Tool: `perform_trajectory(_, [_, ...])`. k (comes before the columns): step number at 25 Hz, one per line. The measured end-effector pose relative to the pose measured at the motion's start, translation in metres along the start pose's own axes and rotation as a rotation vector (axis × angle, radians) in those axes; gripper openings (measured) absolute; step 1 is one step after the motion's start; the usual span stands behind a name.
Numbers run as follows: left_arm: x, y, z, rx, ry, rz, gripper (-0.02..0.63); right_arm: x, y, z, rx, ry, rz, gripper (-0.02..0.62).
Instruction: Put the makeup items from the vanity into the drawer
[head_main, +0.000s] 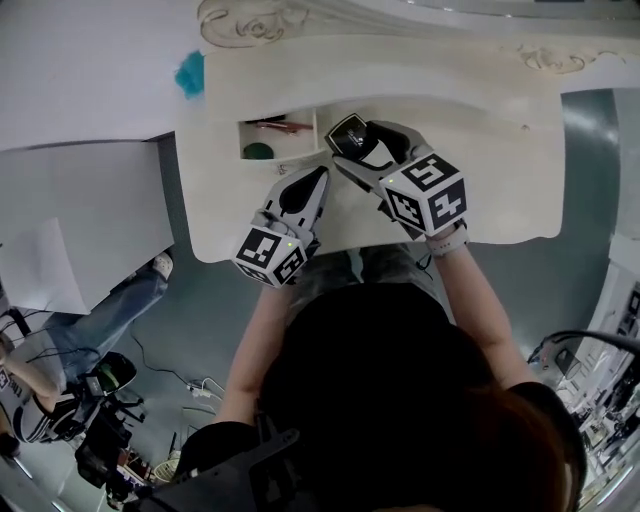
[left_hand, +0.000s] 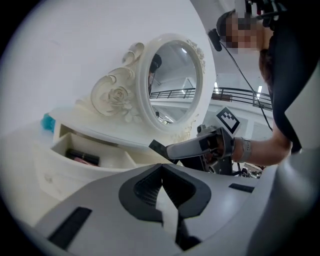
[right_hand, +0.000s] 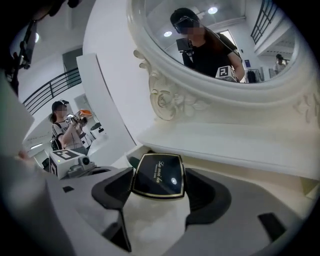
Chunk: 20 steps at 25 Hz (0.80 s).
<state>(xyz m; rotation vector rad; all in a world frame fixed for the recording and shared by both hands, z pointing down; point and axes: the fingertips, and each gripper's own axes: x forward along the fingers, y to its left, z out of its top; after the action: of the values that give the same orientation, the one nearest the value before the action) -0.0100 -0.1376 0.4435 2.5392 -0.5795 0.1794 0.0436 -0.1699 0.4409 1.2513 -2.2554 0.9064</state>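
The white vanity (head_main: 480, 180) has a small drawer (head_main: 298, 150) open at its left. In it lie a dark red stick-shaped item (head_main: 272, 125) and a round green item (head_main: 258, 152). My right gripper (head_main: 352, 140) is shut on a black square compact (head_main: 348, 132) just right of the drawer. The right gripper view shows the gold-edged compact (right_hand: 159, 176) held flat between the jaws of that gripper (right_hand: 159, 184). My left gripper (head_main: 314, 182) hovers in front of the drawer, shut and empty. Its jaws (left_hand: 160, 172) meet at the tips, with the drawer (left_hand: 107, 157) beyond them.
An ornate oval mirror (left_hand: 172, 82) stands at the back of the vanity. A teal object (head_main: 189, 73) sits past the drawer's far left corner. A person with a camera (right_hand: 65, 125) stands to the left, and cables lie on the floor (head_main: 190, 385).
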Motion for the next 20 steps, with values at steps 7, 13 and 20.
perform_trajectory(7, [-0.057,0.042,0.012,-0.025,-0.059,0.06,0.014,0.048,0.054,0.017,-0.045,0.061,0.064,0.333])
perform_trajectory(13, [-0.093,0.071,0.017,-0.054,-0.107,0.115,0.014,0.078,0.07,0.022,-0.053,0.127,0.057,0.333])
perform_trajectory(20, [-0.116,0.091,0.019,-0.074,-0.138,0.144,0.014,0.099,0.07,0.022,0.013,0.208,0.047,0.333])
